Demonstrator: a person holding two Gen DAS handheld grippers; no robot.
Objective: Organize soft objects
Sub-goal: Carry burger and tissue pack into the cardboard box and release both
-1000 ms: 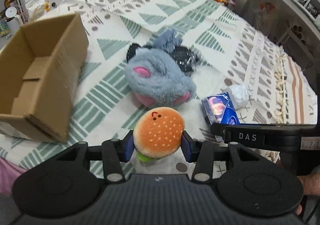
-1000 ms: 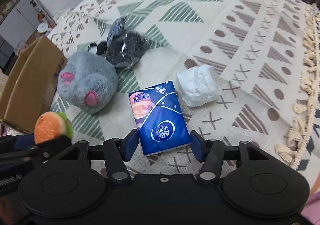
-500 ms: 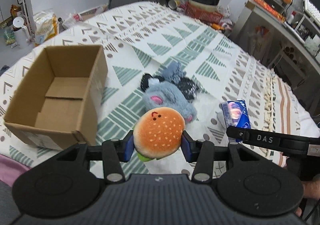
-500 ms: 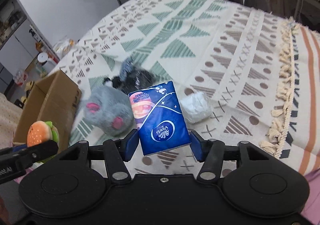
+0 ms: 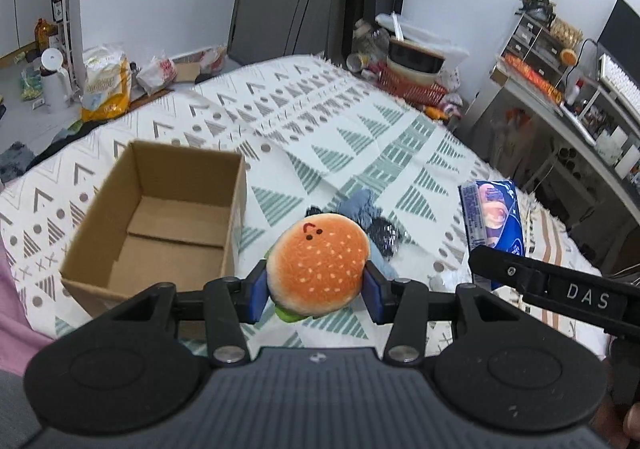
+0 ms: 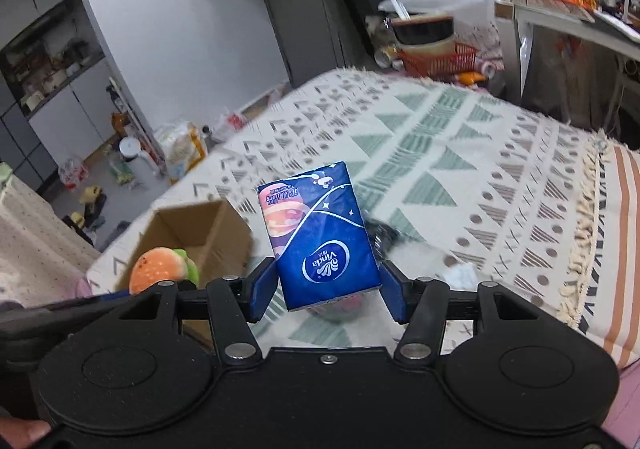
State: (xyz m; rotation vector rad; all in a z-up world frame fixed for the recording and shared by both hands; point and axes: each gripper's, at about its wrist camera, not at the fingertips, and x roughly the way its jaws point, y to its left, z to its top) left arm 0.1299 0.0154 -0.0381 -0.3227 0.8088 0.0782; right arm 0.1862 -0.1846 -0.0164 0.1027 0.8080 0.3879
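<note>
My left gripper point(image 5: 316, 295) is shut on a plush burger point(image 5: 318, 268), held in the air to the right of the open cardboard box point(image 5: 160, 217). My right gripper point(image 6: 328, 291) is shut on a blue tissue pack point(image 6: 318, 241), lifted above the bed; the same tissue pack point(image 5: 492, 215) shows at the right of the left wrist view. The burger point(image 6: 158, 269) and box point(image 6: 196, 233) appear at lower left in the right wrist view. A grey plush toy point(image 5: 358, 205) and a black wrapped bundle point(image 5: 382, 237) lie on the blanket, mostly hidden behind the burger.
The patterned blanket point(image 5: 360, 137) covers the bed. A crumpled white tissue point(image 6: 464, 275) lies right of the tissue pack. Bags and a white kettle point(image 5: 52, 81) stand on the floor at left; a red basket point(image 5: 412, 89) and a cluttered desk point(image 5: 560, 105) are beyond the bed.
Both grippers have risen well above the bed with their loads. The box and toys now look smaller and lower, and more of the room shows.
</note>
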